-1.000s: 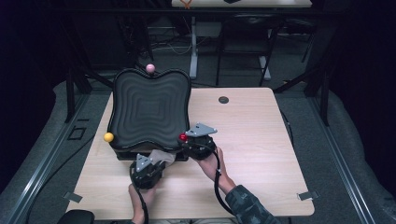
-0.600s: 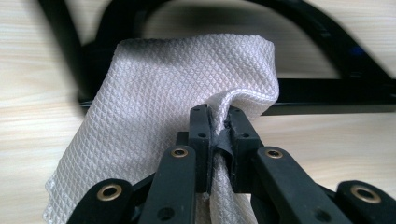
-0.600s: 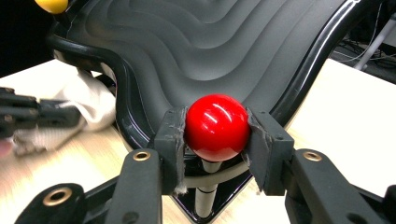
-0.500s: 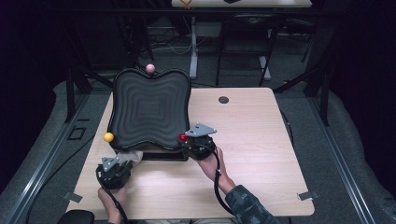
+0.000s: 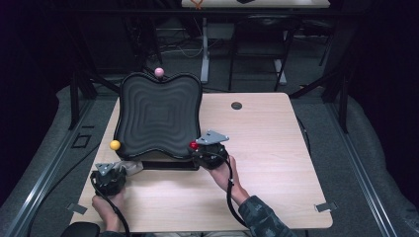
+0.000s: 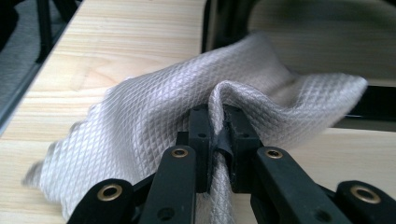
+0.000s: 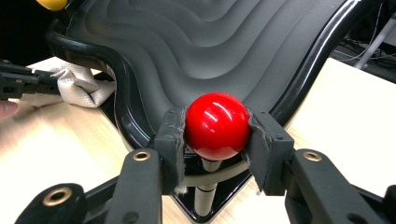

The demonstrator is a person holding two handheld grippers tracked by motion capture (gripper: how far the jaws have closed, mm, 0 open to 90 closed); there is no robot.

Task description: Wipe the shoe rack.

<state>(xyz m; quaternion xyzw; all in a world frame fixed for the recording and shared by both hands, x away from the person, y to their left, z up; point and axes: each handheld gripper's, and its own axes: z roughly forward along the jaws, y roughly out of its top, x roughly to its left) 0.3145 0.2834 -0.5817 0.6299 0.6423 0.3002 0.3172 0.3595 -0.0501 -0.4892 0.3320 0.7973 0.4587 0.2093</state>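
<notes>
Dark workshop surroundings are framing a pale wooden tabletop (image 5: 276, 148), on which a black wavy-ribbed tray (image 5: 158, 116) is standing tilted on a stand, its rim carrying three ball knobs: a pink knob (image 5: 159, 72) at the far edge, a yellow knob (image 5: 114, 144) at the near left corner and a red knob (image 5: 193, 145) at the near right corner. At the near left, the left tool (image 5: 109, 177) is lying low over the tabletop just before the tray's front edge; in the left gripper view its jaws are pressing together on a raised fold of a white quilted cloth (image 6: 154, 116), the rest of which is spreading over the wood to either side. In the right gripper view the same cloth (image 7: 79, 86) is lying bunched against the tray's lower rim (image 7: 119, 93). The right tool (image 7: 215, 135) is closing on the red knob (image 7: 216, 125), both pads touching the ball's sides, with the knob's short post showing beneath it. A round dark grommet (image 5: 236, 105) is sitting in the tabletop beyond the tray's right side
</notes>
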